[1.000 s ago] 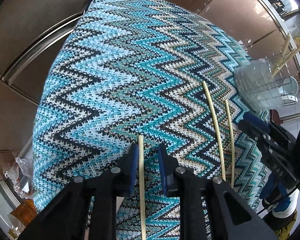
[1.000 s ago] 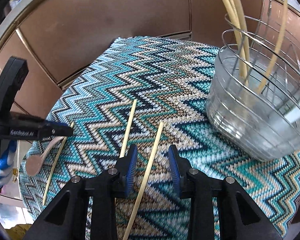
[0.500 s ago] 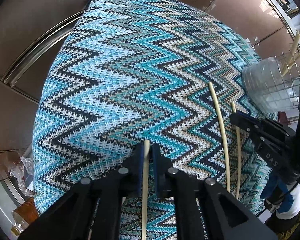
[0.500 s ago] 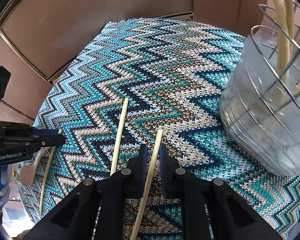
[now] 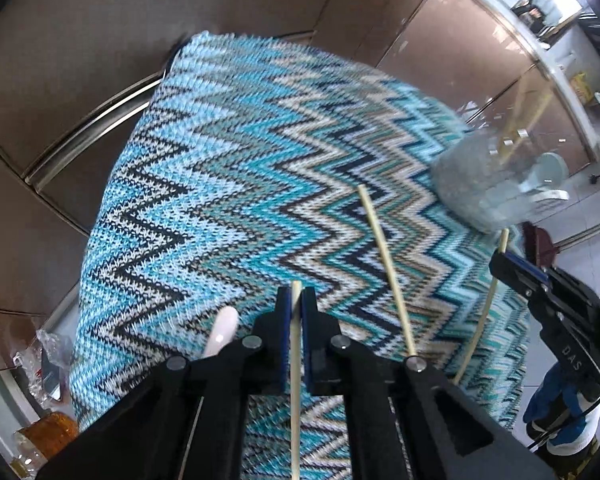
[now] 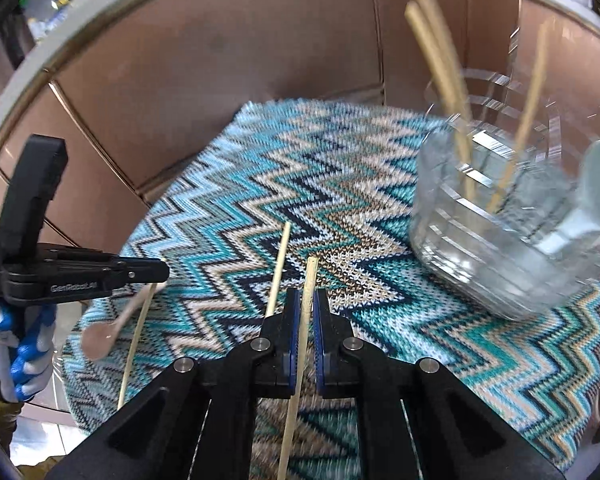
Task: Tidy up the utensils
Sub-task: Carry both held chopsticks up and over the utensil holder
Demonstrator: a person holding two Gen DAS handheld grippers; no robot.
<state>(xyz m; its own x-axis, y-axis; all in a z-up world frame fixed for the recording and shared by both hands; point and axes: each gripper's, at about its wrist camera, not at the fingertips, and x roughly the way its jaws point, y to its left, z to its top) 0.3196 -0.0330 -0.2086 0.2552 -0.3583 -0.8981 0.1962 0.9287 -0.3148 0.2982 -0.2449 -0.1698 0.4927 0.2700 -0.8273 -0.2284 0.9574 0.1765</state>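
Clamping one pale chopstick apiece, the left gripper [image 5: 296, 304] and the right gripper [image 6: 306, 308] work above a zigzag-knit cloth [image 5: 228, 184] covering the surface, each pair of fingers closed on a stick near its upper end. The left-held chopstick [image 5: 295, 380] runs straight down between the blue pads, its tip peeking just past them at 12 o'clock; the right-held chopstick [image 6: 300, 344] sits the same way, tip forward, tail trailing toward 6 o'clock. A third chopstick [image 6: 278, 270] lies loose on the cloth just beside the right fingers at 11 o'clock, and a small spoon [image 6: 116, 320] hangs beside the left gripper at 9 o'clock in the right wrist view; whether it is pinched too cannot be told. The clear holder in its wire rack [image 6: 496, 240], already carrying several sticks, stands at 2 o'clock, blurred. Such sticks look light, stiff and smooth, likely to swivel or slip in a narrow pinch, so a hold closer to mid-length would probably steady them. Dropping each into the holder appears to be the step ahead.
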